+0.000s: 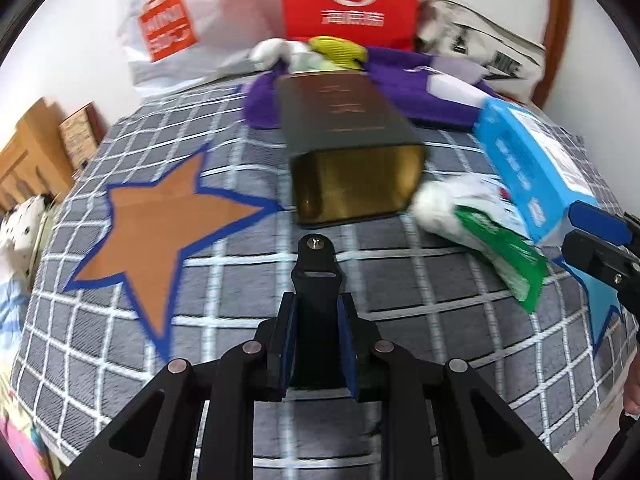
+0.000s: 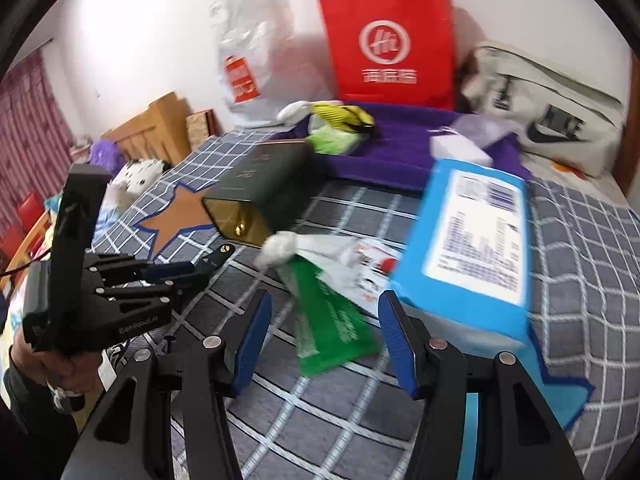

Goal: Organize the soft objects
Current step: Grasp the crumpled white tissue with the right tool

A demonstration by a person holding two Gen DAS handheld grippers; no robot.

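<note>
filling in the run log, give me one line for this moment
left gripper: shut, empty | right gripper: open, empty, above green-and-white plastic packet | blue rectangular box: beside packet | surface: grey checked blanket

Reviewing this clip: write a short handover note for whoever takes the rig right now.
Left gripper: shut, empty, over the quilt.
Right gripper: open, empty; the green pack lies ahead between its fingers, untouched.
Blue pack lies beside the green one; dark box behind, open end toward us. Purple cloth carries small soft items.
Done: nothing evident.
Left: likely grip the green pack first.
</note>
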